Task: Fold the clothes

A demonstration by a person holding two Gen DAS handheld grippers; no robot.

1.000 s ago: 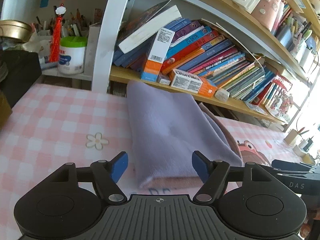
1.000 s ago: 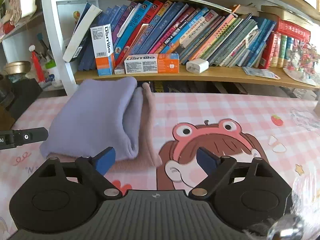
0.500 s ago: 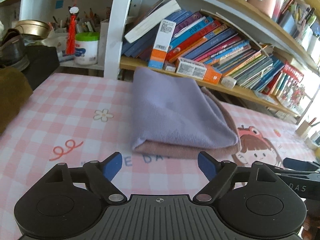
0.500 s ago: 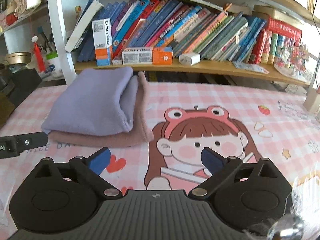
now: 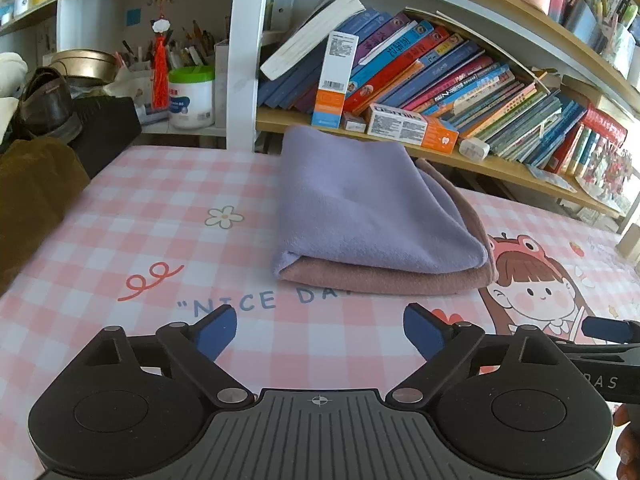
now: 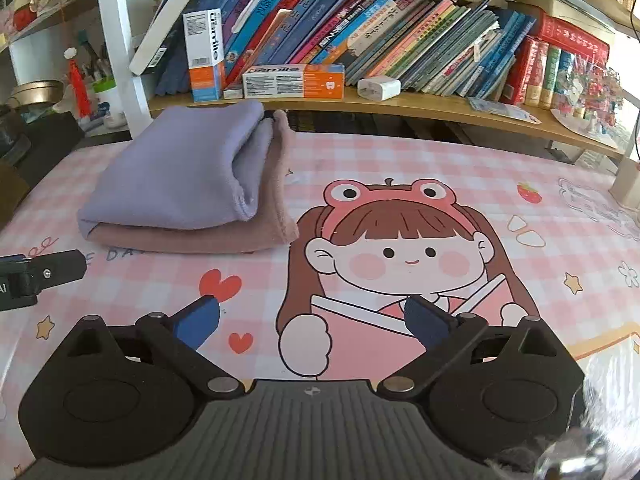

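The folded purple cloth lies straight ahead of the left claw, up-left of the right claw; both claws, just spread, hold nothing.

"NICE DA" is printed in blue capitals on the pink checked table mat, the rest of the wording being hidden under the folded cloths. "usmile" is read on the upright white-and-orange box and on the flat box lying beside it on the shelf. "DAS" is seen on the other gripper's arm. Book spine titles are not legible.
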